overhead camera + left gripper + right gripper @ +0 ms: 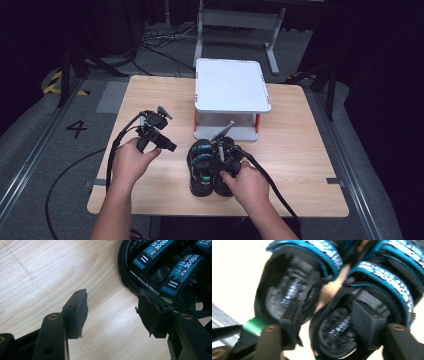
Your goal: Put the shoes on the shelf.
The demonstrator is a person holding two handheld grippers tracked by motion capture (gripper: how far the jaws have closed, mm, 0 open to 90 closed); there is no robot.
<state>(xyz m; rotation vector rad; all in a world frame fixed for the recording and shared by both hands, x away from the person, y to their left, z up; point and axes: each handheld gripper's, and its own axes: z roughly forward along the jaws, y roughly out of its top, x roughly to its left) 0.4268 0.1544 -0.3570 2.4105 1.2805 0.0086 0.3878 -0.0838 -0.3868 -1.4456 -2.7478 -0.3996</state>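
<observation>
A pair of black sandals (201,170) with blue straps lies side by side on the wooden table (300,150), near the front middle. My right gripper (223,156) points down into their heel ends. In the right gripper view its jaws stand open, one pad over the left sandal's (284,295) footbed and the other over the right sandal's (337,337). The two inner side walls lie between the pads, which do not press on them. My left gripper (171,145) hangs open just left of the pair, over bare wood, with its right pad close to a sandal (155,267) rim.
A white two-level stand (230,85) sits at the back middle of the table, right behind the sandals. Cables trail from both grippers off the front edge. The floor around shows a metal frame (235,22) and loose cables.
</observation>
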